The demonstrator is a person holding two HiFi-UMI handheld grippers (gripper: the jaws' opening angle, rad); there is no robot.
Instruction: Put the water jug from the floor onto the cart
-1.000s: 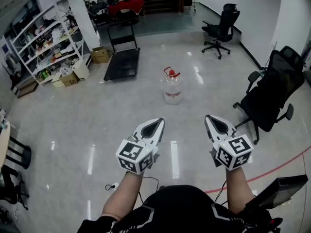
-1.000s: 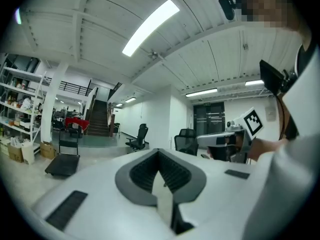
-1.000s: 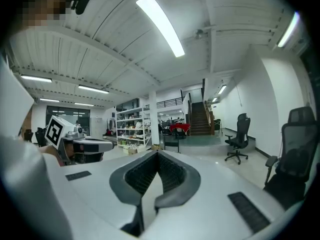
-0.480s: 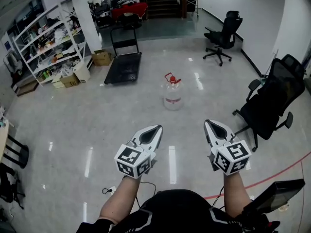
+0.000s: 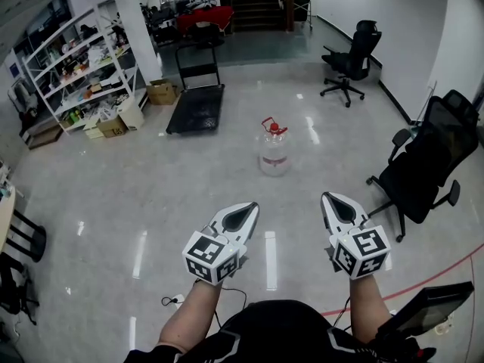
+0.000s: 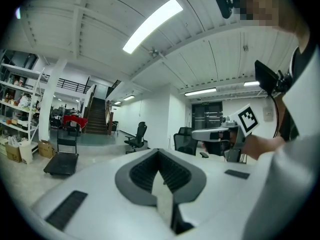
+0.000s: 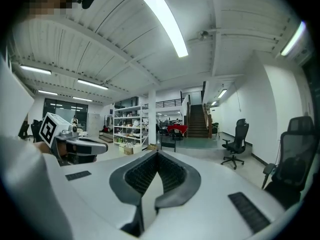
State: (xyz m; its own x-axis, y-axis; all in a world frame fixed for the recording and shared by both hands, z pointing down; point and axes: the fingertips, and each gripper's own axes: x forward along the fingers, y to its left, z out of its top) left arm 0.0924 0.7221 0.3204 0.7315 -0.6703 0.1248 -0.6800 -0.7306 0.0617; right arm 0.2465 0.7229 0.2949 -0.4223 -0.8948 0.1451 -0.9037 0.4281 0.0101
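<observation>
10 o'clock: shelving unit (image 5: pixel 79 66), contents too small to identify.
12 o'clock: water jug (image 5: pixel 274 148), label print too small to read.
8 o'clock: black stool (image 5: pixel 29 239), cut by left edge.
4 o'clock: black panel (image 5: pixel 431 307), cut by lower edge, kind unclear.

You've got one water jug (image 5: pixel 274 147) out there, and one cart (image 5: pixel 196 100), just the one. Office chairs, that's two: one chair (image 5: pixel 349 63), a second chair (image 5: pixel 432 157). One shelf rack (image 5: pixel 76 74), one staircase (image 5: pixel 253 2). Two grippers up front: left gripper (image 5: pixel 249 209), right gripper (image 5: pixel 329 200).
</observation>
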